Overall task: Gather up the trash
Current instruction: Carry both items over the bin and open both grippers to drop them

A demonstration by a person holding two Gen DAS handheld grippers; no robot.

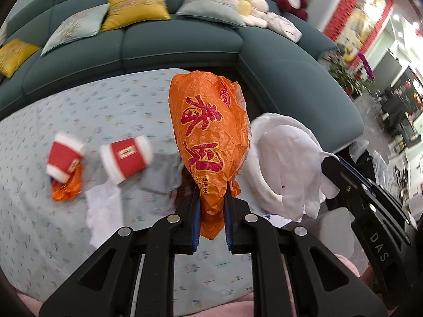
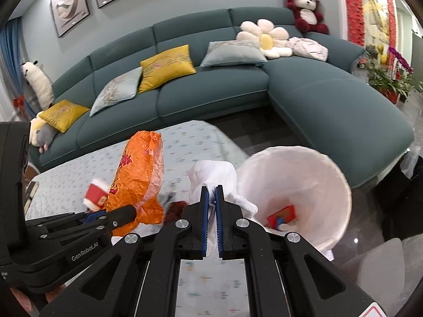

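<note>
Left tool (image 1: 211,206): closed on the lower end of a crumpled orange wrapper (image 1: 208,137) with red characters; the wrapper stands upright from the blue pads, lifted off the tabletop (image 1: 119,97).

Right tool (image 2: 211,200): closed on a bunched white bag edge (image 2: 211,174), the plastic pinched between its blue pads. In the left wrist view this tool (image 1: 327,169) sits to the right of the left tool, gripping the same white plastic.

White-lined bin (image 2: 304,185): just right of the right tool, mouth tilted toward the camera. Inside, at the bottom, a small red carton (image 2: 281,215).

Items ahead and to the left of the left tool, lying on the patterned tabletop:
- red-and-white paper cup (image 1: 127,158), on its side;
- second red-and-white cup (image 1: 64,159), further left, also on its side, resting against a small orange wrapper scrap (image 1: 66,187);
- white tissue (image 1: 104,211), spread flat, nearer the tool than the cups.

Beyond the tabletop: teal sofa (image 2: 211,92) with yellow and pale cushions, a flower-shaped pillow (image 2: 264,38), a red plush bear (image 2: 306,10).
</note>
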